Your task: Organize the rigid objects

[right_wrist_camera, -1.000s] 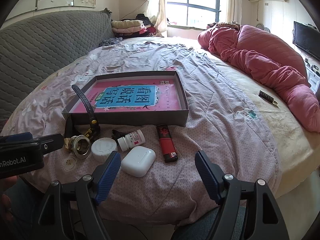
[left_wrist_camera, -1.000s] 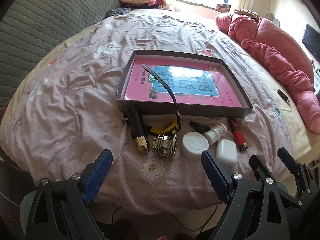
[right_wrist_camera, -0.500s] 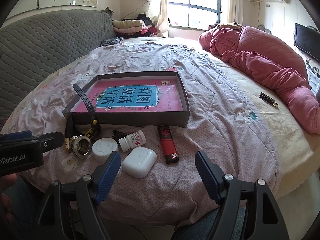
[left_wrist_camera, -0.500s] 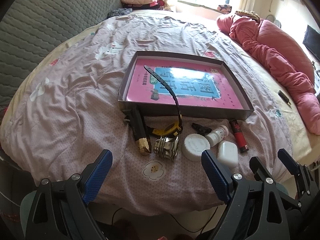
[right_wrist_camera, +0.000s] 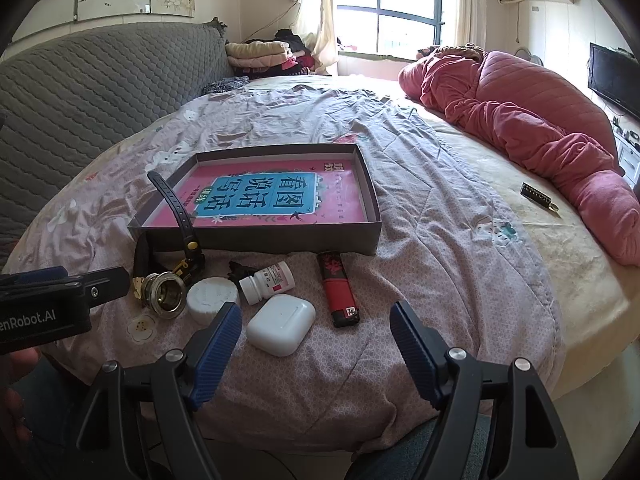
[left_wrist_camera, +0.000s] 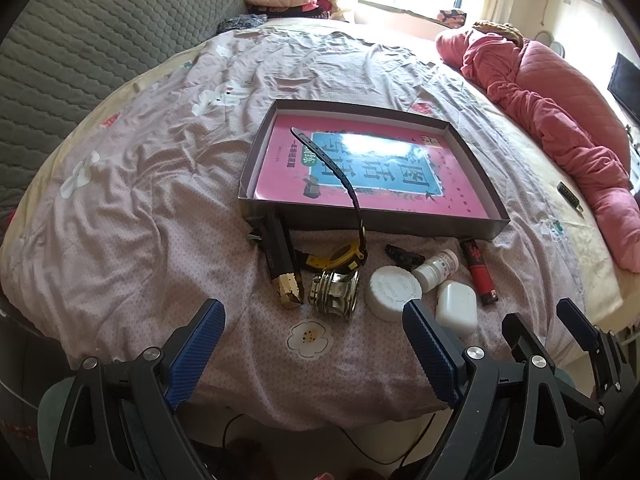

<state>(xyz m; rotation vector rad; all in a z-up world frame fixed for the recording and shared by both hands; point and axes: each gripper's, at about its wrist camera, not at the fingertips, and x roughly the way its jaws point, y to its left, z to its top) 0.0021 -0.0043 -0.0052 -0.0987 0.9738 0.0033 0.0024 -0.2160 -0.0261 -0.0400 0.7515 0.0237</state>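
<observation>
Two spread, empty grippers, left (left_wrist_camera: 314,350) and right (right_wrist_camera: 316,338), hover at frame bottom; white case (right_wrist_camera: 281,324), lower centre before the tray (right_wrist_camera: 256,236), wants a centred, level pinch.

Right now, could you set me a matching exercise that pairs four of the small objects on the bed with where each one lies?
Things:
1. white rounded earbud case
2. red and black lighter
3. black watch strap
4. small white pill bottle with a red label

Places:
A. rising over the front wall of the grey shallow box
B. nearest the right gripper, between the round white lid and the lighter
C. lying on its side, just behind the earbud case
D. farthest right in the row, pointing toward the box

Pairs: 1-B, 2-D, 3-A, 4-C
</observation>
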